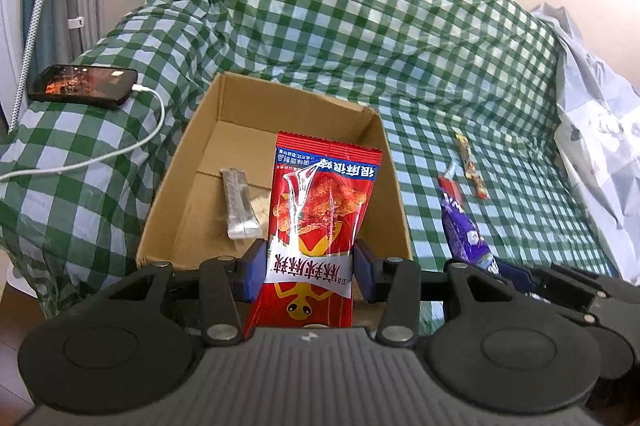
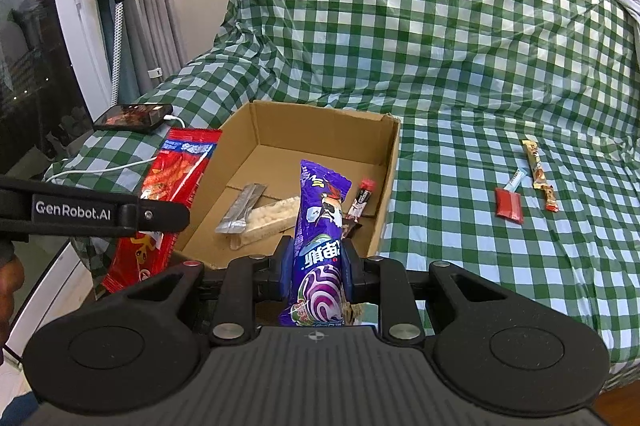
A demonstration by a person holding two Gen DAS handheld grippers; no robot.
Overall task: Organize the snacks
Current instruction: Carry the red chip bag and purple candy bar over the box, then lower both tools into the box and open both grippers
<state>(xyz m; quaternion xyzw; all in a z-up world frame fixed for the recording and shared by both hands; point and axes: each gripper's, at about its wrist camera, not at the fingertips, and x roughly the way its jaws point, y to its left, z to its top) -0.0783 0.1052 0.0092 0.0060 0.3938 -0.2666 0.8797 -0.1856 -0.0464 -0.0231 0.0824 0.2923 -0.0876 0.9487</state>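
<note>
My left gripper (image 1: 310, 268) is shut on a red snack bag (image 1: 320, 210) and holds it upright over the near edge of the open cardboard box (image 1: 176, 194). My right gripper (image 2: 316, 266) is shut on a purple snack bag (image 2: 320, 226), upright over the box's (image 2: 384, 194) near right edge. The box holds a silver stick pack (image 2: 240, 210), a pale rice bar (image 2: 272, 218) and a small dark packet (image 2: 360, 202). The red bag (image 2: 176, 178) and the left gripper's arm (image 2: 120, 214) show at the left of the right wrist view. The purple bag (image 1: 464, 226) shows at the right of the left wrist view.
On the green checked sofa cover (image 2: 460, 106), right of the box, lie a small red packet (image 2: 509, 207), a thin white stick (image 2: 514, 180) and a long brown bar (image 2: 538, 174). A phone (image 1: 82, 84) on a white cable (image 1: 132, 142) rests on the left armrest. A pale bag (image 1: 596, 130) is far right.
</note>
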